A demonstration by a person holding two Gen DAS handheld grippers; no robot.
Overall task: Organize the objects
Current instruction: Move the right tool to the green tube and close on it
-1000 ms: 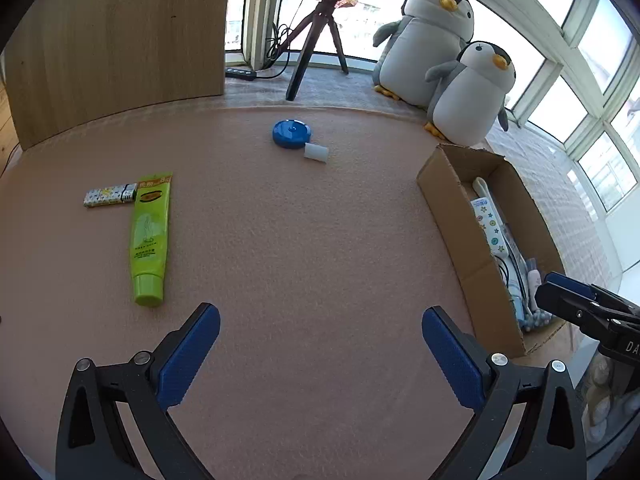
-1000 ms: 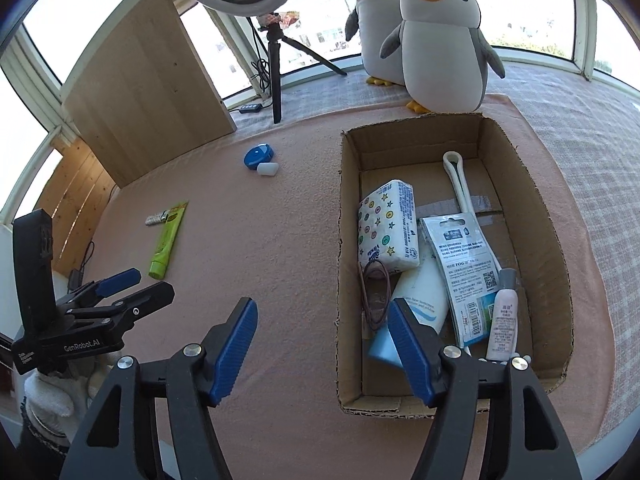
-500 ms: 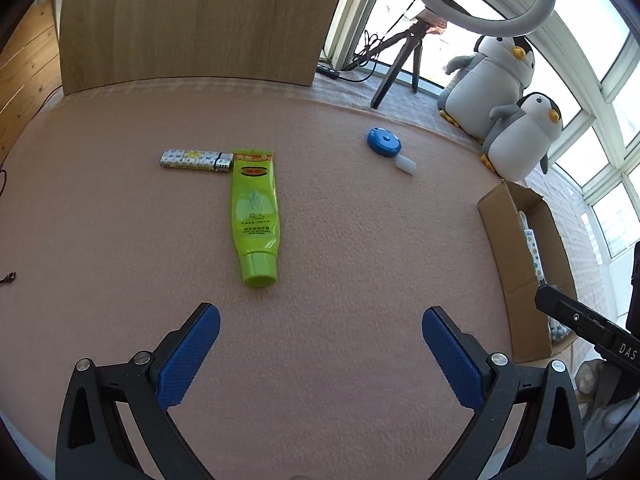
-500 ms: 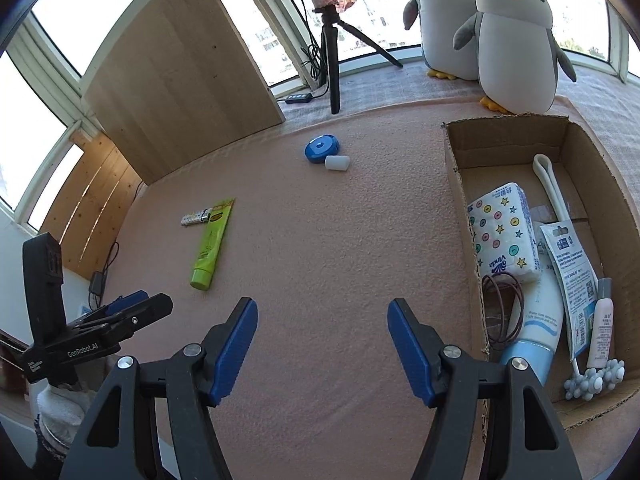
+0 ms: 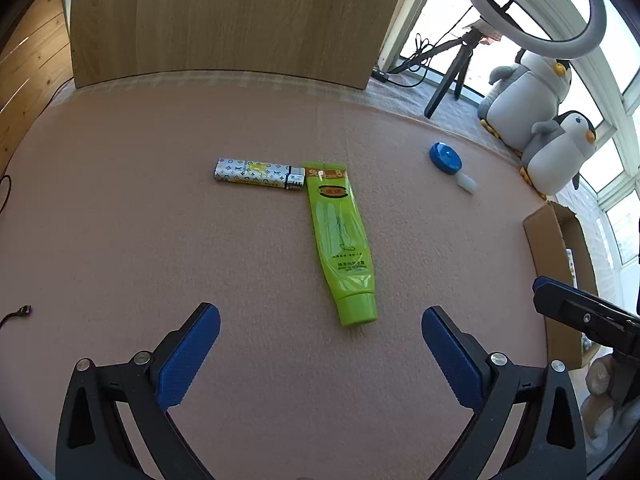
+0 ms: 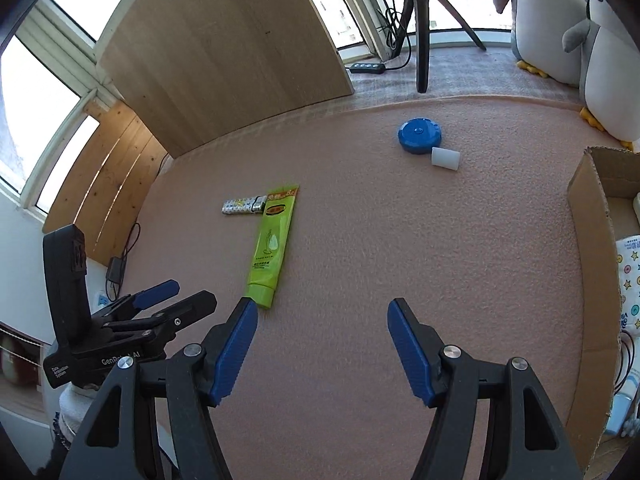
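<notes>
Our left gripper (image 5: 320, 330) and right gripper (image 6: 322, 328) share black plastic frames with silver screws and ribbed blue pads (image 5: 188, 354). We read white lettering on the left one's side.

bright window daylight, sharp focus, heavy fisheye edge warp

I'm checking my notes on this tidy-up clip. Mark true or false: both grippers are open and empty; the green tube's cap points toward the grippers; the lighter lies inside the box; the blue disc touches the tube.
1. Left gripper and right gripper are open and empty. True.
2. The green tube has its cap toward the grippers. True.
3. The lighter lies inside the cardboard box. False: it lies on the mat, at the tube's flat end.
4. The blue disc touches the tube. False: it lies well apart, beside a small white cylinder.
</notes>
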